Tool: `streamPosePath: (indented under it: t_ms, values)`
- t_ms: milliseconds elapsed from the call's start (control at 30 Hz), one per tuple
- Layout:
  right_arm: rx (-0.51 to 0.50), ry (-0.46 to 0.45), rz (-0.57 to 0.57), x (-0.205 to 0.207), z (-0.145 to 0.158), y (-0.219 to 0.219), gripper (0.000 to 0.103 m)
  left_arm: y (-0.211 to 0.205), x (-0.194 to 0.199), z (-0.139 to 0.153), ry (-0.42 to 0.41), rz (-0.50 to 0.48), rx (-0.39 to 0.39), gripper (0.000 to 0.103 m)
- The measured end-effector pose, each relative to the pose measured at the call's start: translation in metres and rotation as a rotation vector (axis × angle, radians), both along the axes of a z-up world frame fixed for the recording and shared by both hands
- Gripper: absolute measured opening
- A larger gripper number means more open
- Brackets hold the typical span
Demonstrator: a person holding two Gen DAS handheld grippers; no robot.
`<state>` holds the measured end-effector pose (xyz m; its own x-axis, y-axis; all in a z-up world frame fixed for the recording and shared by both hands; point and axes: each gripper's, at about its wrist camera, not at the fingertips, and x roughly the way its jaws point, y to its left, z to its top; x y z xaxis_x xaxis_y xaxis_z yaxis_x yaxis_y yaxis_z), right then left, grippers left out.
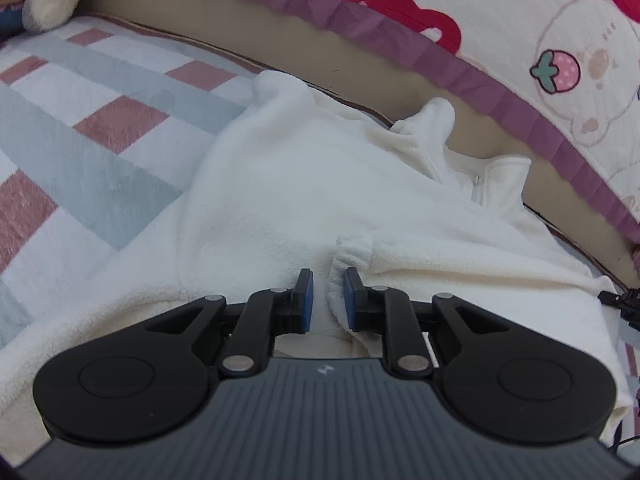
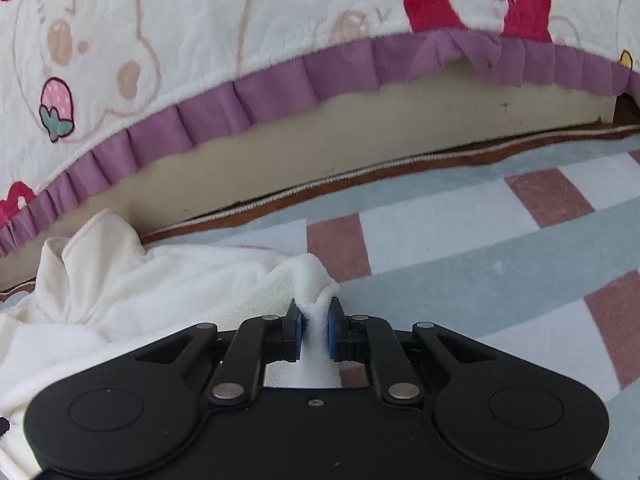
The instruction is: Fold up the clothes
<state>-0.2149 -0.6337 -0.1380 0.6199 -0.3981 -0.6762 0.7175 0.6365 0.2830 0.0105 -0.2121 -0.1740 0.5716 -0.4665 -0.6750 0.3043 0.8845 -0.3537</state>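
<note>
A white fleece garment (image 1: 300, 184) lies spread on a checked rug (image 1: 100, 128), its zipped collar (image 1: 492, 184) toward the bed. My left gripper (image 1: 329, 280) sits low over the garment's near part. Its blue pads are close together, with a puckered ridge of fleece pinched between them. In the right wrist view the same garment (image 2: 140, 280) is bunched at the lower left. My right gripper (image 2: 314, 308) is shut on a raised fold at the garment's right edge, and the fleece stands up in a peak just past the pads.
A bed runs along the far side, with a cartoon-print quilt (image 2: 200, 20), a purple frill (image 2: 280, 80) and a beige base (image 2: 360, 152). The checked rug (image 2: 480, 240) stretches right of the garment. A plush toy (image 1: 52, 0) sits far left. A black cable clip (image 1: 620, 300) lies at the right edge.
</note>
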Motion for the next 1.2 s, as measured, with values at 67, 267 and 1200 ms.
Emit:
streamPosePath:
  t_ms: [67, 267, 1200]
  values:
    - [-0.013, 0.024, -0.017, 0.001, -0.001, 0.001, 0.014, 0.000, 0.000, -0.001, 0.000, -0.001, -0.002, 0.018]
    - [-0.190, 0.194, -0.196, -0.008, 0.004, -0.002, 0.022, 0.001, 0.000, 0.000, 0.012, 0.012, -0.007, 0.020]
    - [-0.034, 0.211, 0.204, 0.084, 0.012, 0.015, 0.000, 0.007, 0.000, -0.002, 0.047, 0.047, -0.056, 0.023]
